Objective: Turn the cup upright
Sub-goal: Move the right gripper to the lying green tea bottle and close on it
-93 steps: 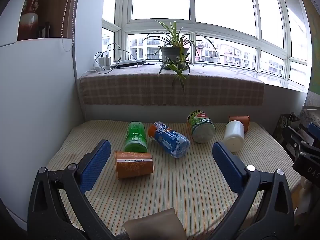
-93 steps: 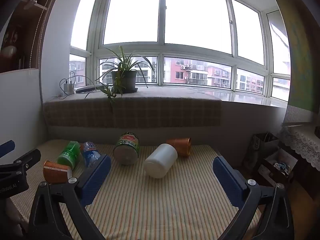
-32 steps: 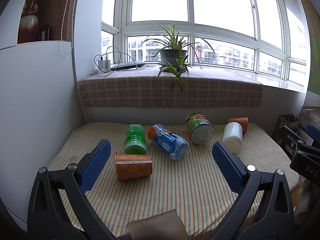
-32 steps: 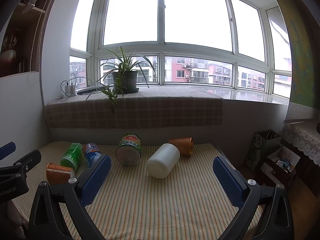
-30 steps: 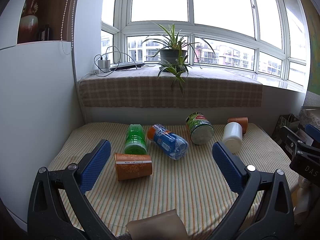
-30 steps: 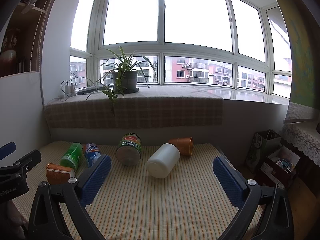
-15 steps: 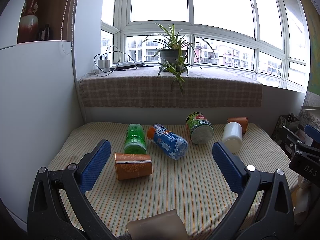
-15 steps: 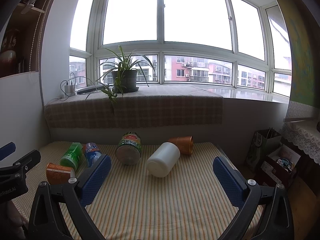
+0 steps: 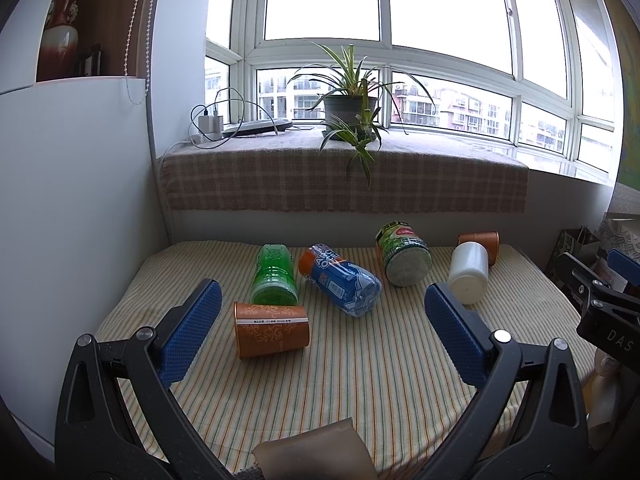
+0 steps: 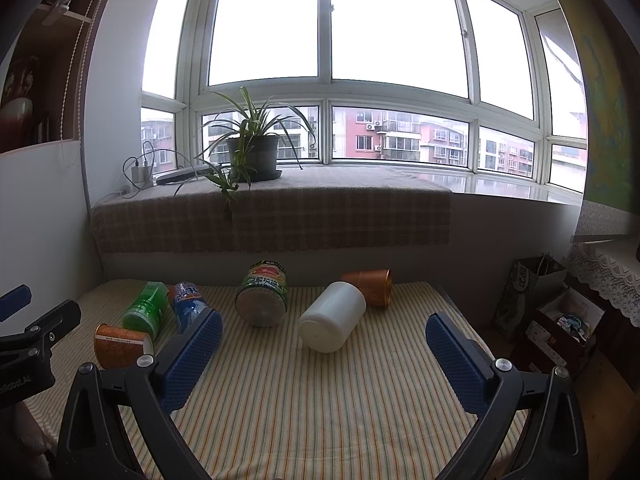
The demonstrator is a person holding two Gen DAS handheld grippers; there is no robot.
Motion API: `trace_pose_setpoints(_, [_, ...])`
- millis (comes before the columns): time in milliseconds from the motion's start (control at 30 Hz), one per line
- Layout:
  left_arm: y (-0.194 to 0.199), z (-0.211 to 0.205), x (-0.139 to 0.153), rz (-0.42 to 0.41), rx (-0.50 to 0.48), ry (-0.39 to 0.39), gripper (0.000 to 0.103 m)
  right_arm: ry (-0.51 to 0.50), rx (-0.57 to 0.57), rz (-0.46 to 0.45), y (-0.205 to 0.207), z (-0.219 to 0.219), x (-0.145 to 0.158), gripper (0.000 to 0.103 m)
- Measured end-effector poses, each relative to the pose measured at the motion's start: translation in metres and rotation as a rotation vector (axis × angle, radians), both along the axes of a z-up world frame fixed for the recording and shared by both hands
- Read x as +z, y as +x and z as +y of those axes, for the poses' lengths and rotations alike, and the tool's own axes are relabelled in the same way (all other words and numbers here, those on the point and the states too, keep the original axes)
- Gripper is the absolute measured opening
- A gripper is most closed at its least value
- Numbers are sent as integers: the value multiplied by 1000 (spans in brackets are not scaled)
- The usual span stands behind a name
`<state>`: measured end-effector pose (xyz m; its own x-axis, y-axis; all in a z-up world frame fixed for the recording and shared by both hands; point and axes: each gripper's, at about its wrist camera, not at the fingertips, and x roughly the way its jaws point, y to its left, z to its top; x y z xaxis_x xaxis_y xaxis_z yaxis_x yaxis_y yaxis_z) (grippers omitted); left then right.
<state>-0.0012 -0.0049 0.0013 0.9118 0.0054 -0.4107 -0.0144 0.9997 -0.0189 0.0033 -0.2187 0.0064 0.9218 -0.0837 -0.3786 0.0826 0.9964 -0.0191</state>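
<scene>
Hovering spread wide and empty, the left gripper [image 9: 320, 332] and right gripper [image 10: 324, 352] faced the striped table [image 9: 380, 380] — approach step, nothing grasped — where the near orange cup [image 9: 272, 330] lay sideways, likely needing a descent and pinch across its body.
</scene>
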Motion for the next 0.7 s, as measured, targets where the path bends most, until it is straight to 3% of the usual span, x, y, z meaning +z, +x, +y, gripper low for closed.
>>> trace_pose_setpoints(267, [0,19,-6,6,22,0,103,4,63,38,16,14,-5,103])
trace_pose_setpoints(700, [-9,89,-33,105,158,1,103,88,313,200,85,73,-17,103])
